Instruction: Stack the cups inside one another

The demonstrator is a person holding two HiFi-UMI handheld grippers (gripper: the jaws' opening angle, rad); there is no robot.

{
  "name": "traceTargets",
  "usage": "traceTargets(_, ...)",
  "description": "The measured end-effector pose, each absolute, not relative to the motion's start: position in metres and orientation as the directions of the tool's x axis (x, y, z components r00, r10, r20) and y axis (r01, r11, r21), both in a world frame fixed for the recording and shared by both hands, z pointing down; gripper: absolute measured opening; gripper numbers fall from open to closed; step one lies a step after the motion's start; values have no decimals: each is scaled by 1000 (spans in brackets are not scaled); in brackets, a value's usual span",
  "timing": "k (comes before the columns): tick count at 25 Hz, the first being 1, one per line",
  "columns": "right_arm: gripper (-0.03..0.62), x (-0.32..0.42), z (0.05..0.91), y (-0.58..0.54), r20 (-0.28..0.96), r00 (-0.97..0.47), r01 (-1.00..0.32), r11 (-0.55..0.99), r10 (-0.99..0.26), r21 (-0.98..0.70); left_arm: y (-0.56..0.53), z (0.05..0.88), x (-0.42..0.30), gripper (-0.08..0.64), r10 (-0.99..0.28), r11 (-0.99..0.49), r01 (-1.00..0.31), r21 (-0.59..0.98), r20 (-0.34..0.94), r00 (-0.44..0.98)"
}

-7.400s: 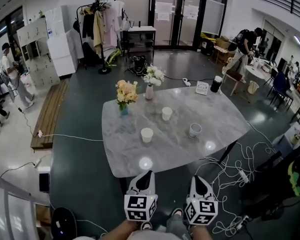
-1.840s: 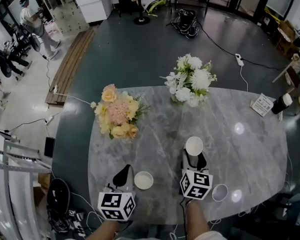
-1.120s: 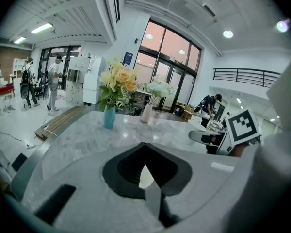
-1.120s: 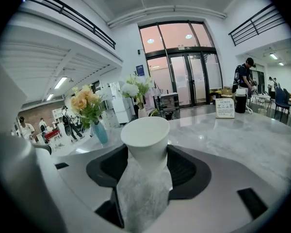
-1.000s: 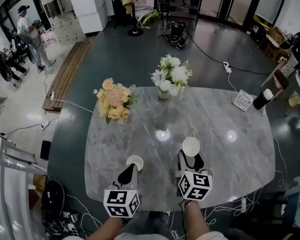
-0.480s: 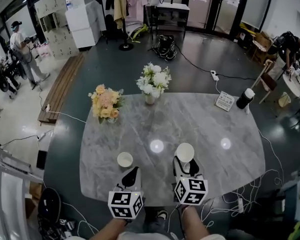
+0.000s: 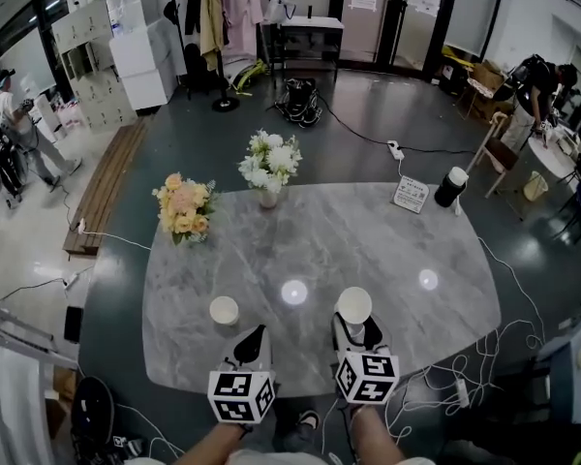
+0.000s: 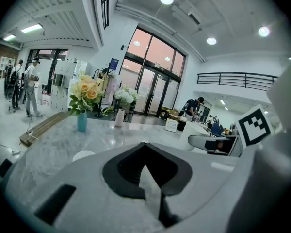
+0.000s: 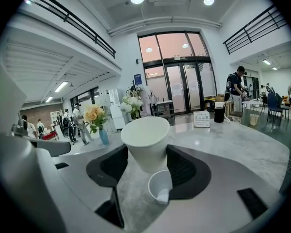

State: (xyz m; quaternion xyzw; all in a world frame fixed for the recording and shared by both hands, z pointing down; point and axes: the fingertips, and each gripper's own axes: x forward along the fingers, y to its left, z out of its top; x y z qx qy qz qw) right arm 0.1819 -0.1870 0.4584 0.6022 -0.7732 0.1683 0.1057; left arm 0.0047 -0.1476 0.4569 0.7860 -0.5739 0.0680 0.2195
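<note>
My right gripper (image 7: 354, 327) is shut on a white paper cup (image 7: 354, 305), held upright a little above the table near the front edge. In the right gripper view this held cup (image 9: 145, 141) sits between the dark pads, and a second white cup (image 9: 160, 186) stands open-mouthed on the marble just beneath it. The head view hides that lower cup under the gripper. A third white cup (image 7: 224, 310) stands on the table to the left, ahead of my left gripper (image 7: 256, 333), whose jaws are shut with nothing in them (image 8: 145, 144).
The grey marble table (image 7: 387, 240) carries a yellow bouquet (image 7: 181, 206), a white bouquet (image 7: 268, 161), a small card sign (image 7: 410, 194) and a dark lidded cup (image 7: 451, 187) toward its far side. Cables (image 7: 484, 356) lie on the floor at the right.
Both grippers have drawn back toward the table's near edge and risen slightly. The right one carried the cup along, now over the lower cup. The left cup stayed put.
</note>
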Motion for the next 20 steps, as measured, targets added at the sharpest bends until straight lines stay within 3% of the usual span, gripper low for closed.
traceTargets(20,230,206,511,-179,443,-225,-973,180,-868,-143,-155,503,42,-5,-803,-295,-915,274,447,393)
